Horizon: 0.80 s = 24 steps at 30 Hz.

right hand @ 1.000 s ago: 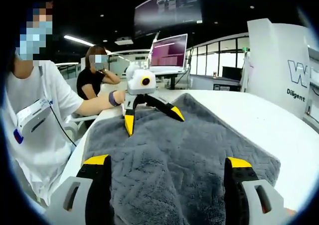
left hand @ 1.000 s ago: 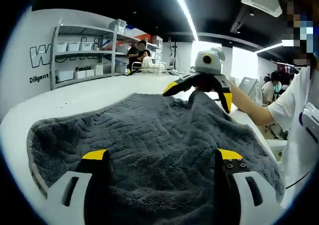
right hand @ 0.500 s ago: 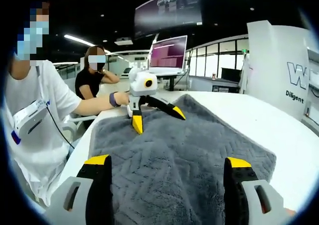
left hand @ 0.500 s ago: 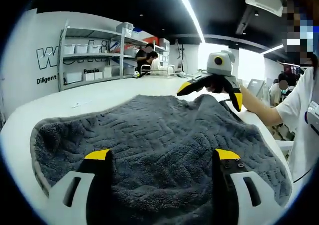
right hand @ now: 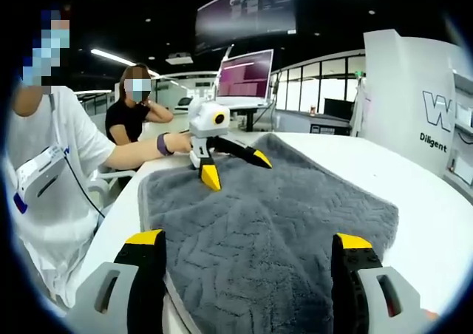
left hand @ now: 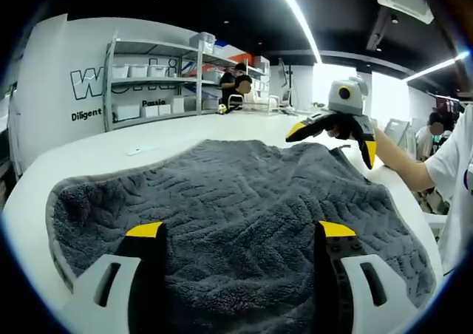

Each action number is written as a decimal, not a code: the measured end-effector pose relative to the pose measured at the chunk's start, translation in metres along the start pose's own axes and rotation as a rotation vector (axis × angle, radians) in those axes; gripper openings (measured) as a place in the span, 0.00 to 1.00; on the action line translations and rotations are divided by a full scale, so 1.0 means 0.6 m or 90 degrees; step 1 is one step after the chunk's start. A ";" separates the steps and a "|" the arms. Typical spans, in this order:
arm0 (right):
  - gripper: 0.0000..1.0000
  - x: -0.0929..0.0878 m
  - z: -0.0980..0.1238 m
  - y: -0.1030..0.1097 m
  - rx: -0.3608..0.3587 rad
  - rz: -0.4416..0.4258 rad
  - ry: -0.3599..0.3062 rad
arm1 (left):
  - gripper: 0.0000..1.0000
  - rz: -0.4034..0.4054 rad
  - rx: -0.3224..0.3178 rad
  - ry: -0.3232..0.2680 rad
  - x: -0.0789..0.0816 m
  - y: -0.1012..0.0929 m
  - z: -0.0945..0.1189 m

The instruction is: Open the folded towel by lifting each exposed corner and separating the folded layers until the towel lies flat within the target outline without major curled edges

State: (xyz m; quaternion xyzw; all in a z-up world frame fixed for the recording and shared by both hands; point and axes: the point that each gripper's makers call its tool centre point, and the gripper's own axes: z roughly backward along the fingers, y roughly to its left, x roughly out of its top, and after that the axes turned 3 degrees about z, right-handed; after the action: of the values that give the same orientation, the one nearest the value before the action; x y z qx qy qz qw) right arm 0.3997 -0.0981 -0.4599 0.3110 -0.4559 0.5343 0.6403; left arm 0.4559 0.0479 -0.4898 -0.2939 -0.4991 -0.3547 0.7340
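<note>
White and broad, the worktop [left hand: 89, 157] carries a dark grey towel [left hand: 236, 201] with a wavy raised pattern, spread wide with a paler edge band along its border. In the left gripper view the left tongs [left hand: 236, 234] stand spread, their yellow-tipped jaws rising over the near part of the towel, with cloth showing in the gap between them. Past the towel's far edge, ahead and to the right of these jaws, the right tongs [left hand: 334, 131] hover with jaws wide apart above a far corner; whether a tip touches the cloth cannot be told. A person's forearm [left hand: 403, 164] reaches in behind them. Beyond the worktop a metal shelf rack [left hand: 148, 75] with white boxes stands against a wall with lettering. In the right gripper view the right tongs [right hand: 247, 245] are likewise spread over the near edge of the towel [right hand: 266, 216], which lies on the worktop [right hand: 429, 223] and fills the space between the jaws. Ahead and slightly left, the left tongs [right hand: 233, 168] sit with jaws splayed at the far corner, one yellow tip down at the cloth. To the left stands a person in a white shirt [right hand: 44, 186], and a monitor [right hand: 244, 75] glows behind.
</note>
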 end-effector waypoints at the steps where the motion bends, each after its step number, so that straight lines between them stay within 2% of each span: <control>1: 0.95 0.000 0.000 -0.003 -0.005 0.000 0.000 | 0.81 0.002 0.005 -0.001 0.000 0.003 0.001; 7: 0.94 0.006 0.006 -0.018 -0.032 -0.005 -0.013 | 0.80 0.012 0.043 -0.002 0.000 0.024 0.005; 16: 0.94 0.008 0.010 -0.030 -0.055 -0.009 -0.019 | 0.79 0.037 0.128 -0.005 -0.003 0.070 0.021; 20: 0.94 0.006 0.010 -0.035 -0.063 -0.008 -0.016 | 0.79 0.042 0.144 -0.006 -0.004 0.078 0.025; 24: 0.94 0.006 0.010 -0.036 -0.065 -0.011 -0.018 | 0.80 0.041 0.144 -0.005 -0.004 0.076 0.025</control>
State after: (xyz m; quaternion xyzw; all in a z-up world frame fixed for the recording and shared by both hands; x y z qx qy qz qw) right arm 0.4193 -0.1073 -0.4520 0.2892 -0.4890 0.5006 0.6532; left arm 0.4843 0.0864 -0.4903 -0.2265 -0.5289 -0.2710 0.7717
